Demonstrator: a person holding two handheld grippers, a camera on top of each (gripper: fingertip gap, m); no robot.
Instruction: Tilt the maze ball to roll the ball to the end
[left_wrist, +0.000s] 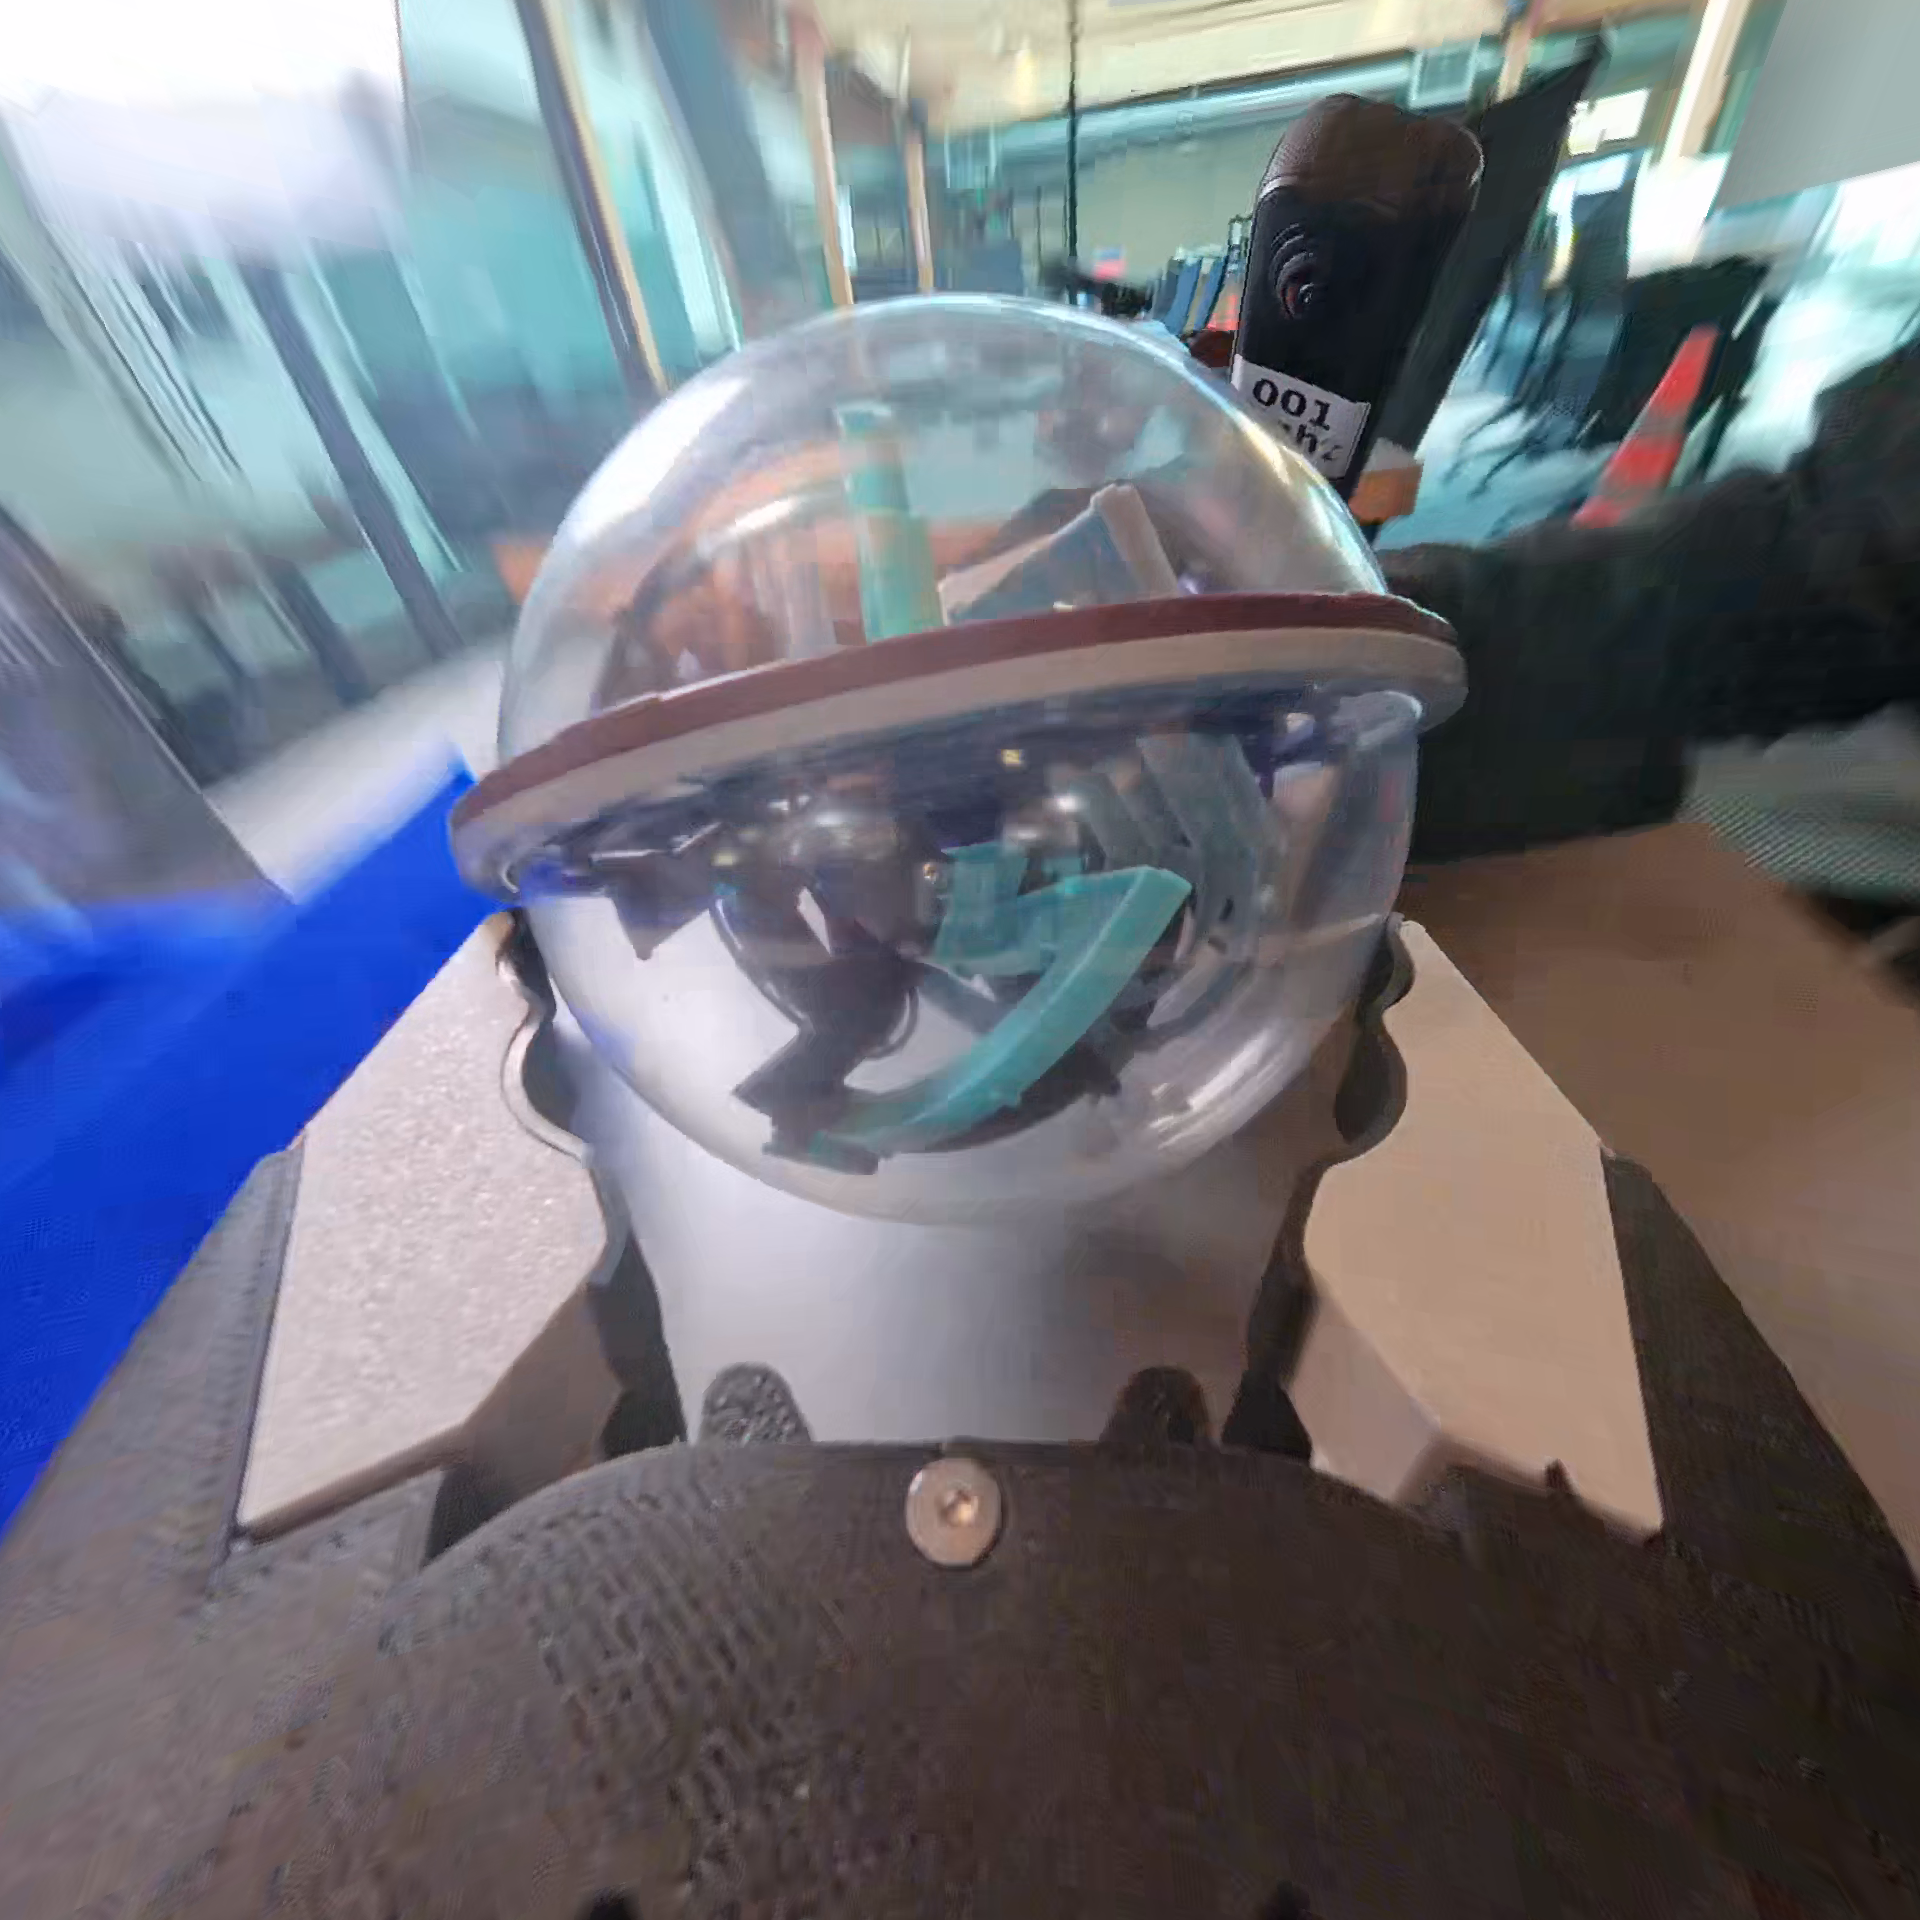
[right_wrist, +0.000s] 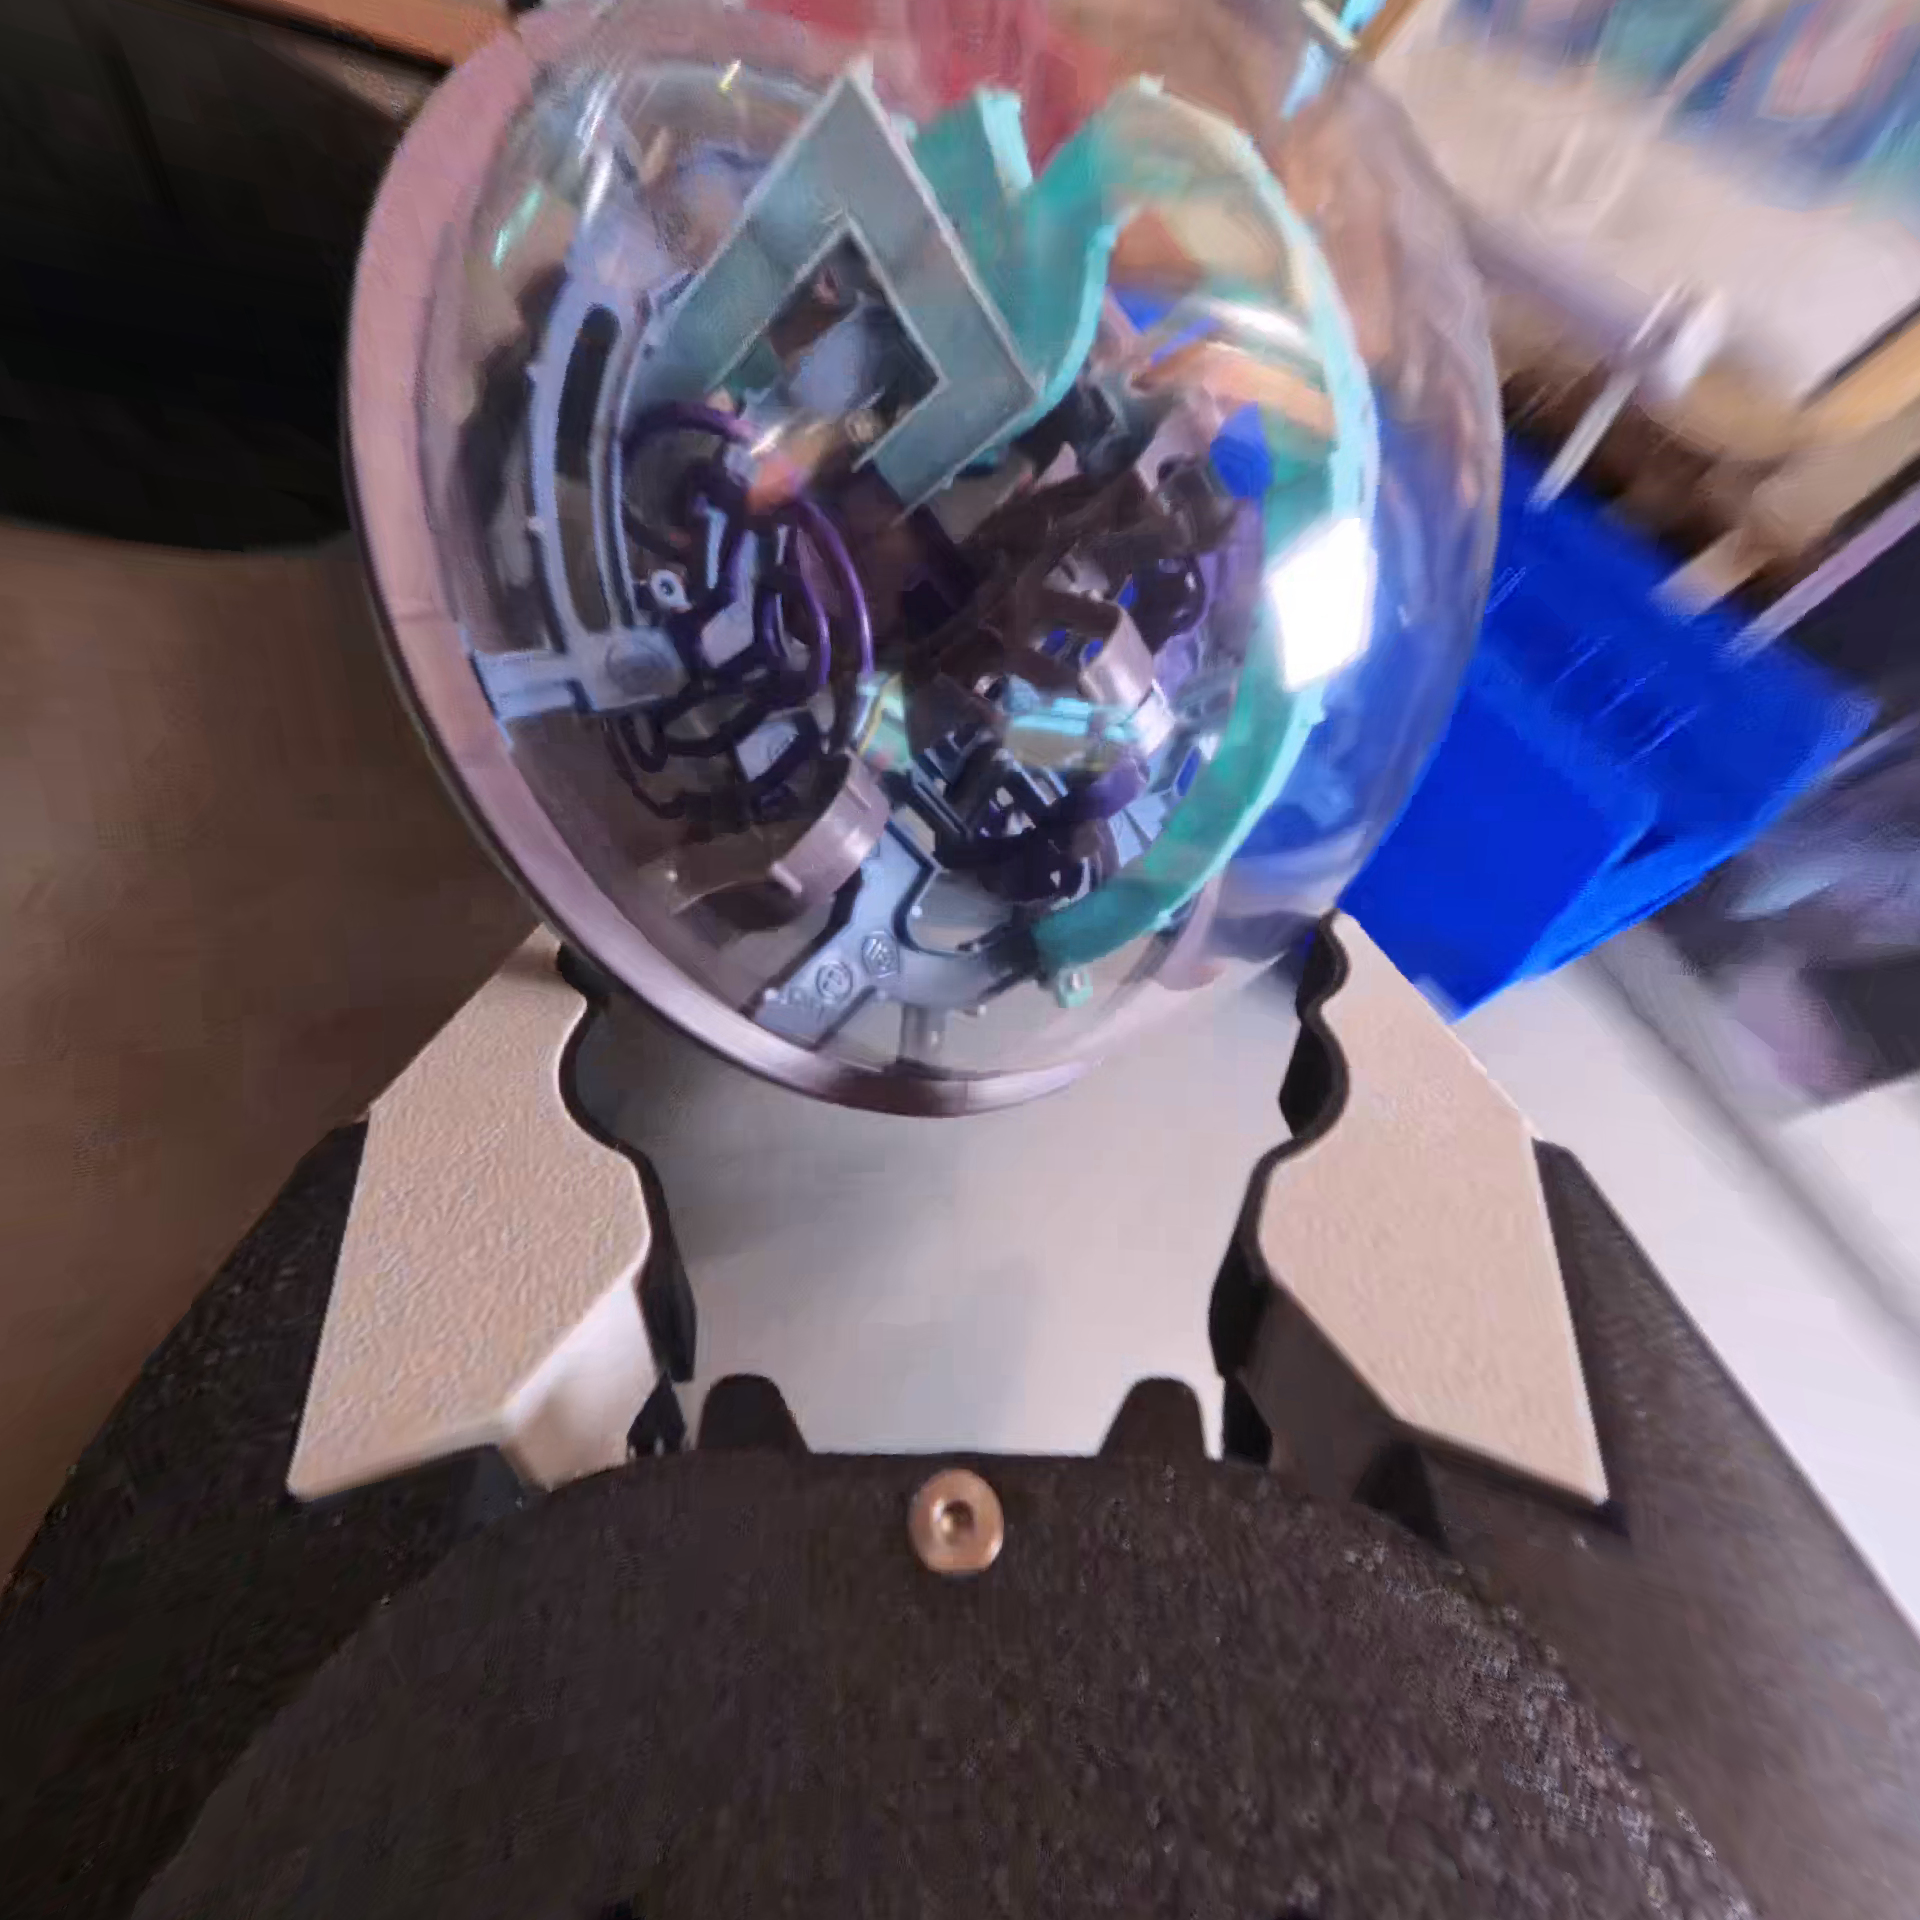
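Your left tongs (left_wrist: 956, 935) clamp the clear maze ball (left_wrist: 966, 748) on both sides, its rim band tilted. Your right tongs (right_wrist: 945, 997) spread wide around it; their grip can't be judged. A blue bin (right_wrist: 1621, 748) crowds one side.

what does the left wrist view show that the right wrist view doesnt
Only the left wrist view shows the maze ball's brown-and-white equator ring lying nearly level, the other gripper's black camera behind the sphere, and a dark sleeve at right.

Only the right wrist view shows the purple wire tracks and the grey square frame inside, with the sphere's rim standing steeply tilted.

Both show the clear maze ball between widely spread fingers, a teal curved track, a blue bin and a tan tabletop.
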